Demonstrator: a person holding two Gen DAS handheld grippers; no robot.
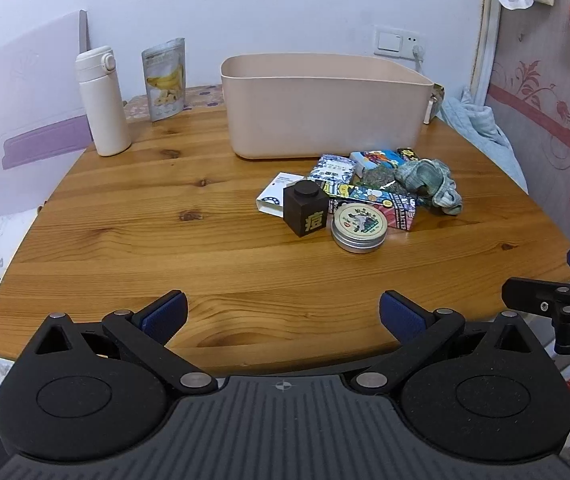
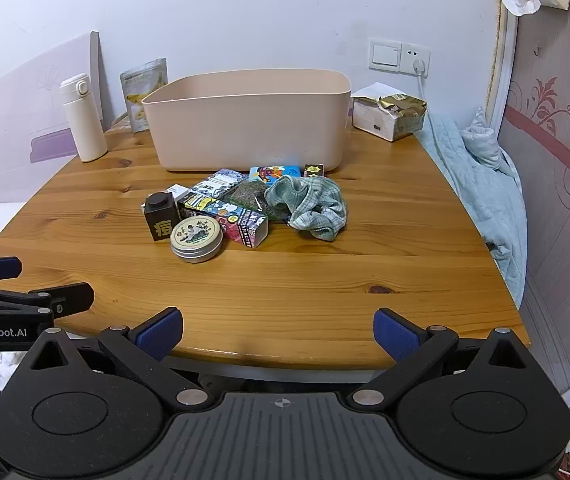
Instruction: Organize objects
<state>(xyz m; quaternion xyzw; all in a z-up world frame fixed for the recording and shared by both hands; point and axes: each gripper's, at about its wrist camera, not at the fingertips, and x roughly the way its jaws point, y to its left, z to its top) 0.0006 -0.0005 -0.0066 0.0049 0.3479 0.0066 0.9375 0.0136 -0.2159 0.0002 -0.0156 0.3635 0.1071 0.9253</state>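
Observation:
A pile of small things lies on the wooden table (image 1: pixel 165 216) in front of a pink bin (image 1: pixel 325 108) (image 2: pixel 249 120): a dark cube-shaped bottle (image 1: pixel 305 210) (image 2: pixel 160 216), a round metal tin (image 1: pixel 359 228) (image 2: pixel 196 237), several colourful boxes (image 1: pixel 381 200) (image 2: pixel 229 216), and a crumpled green cloth (image 1: pixel 431 184) (image 2: pixel 313 206). My left gripper (image 1: pixel 283 316) is open and empty over the table's near edge. My right gripper (image 2: pixel 279 334) is open and empty, also at the near edge, right of the left one.
A white flask (image 1: pixel 101 104) (image 2: pixel 83 118) and a banana snack pouch (image 1: pixel 165 78) (image 2: pixel 141 92) stand at the back left. A torn tissue box (image 2: pixel 389 116) sits at the back right. A blue blanket (image 2: pixel 481 184) lies along the table's right side.

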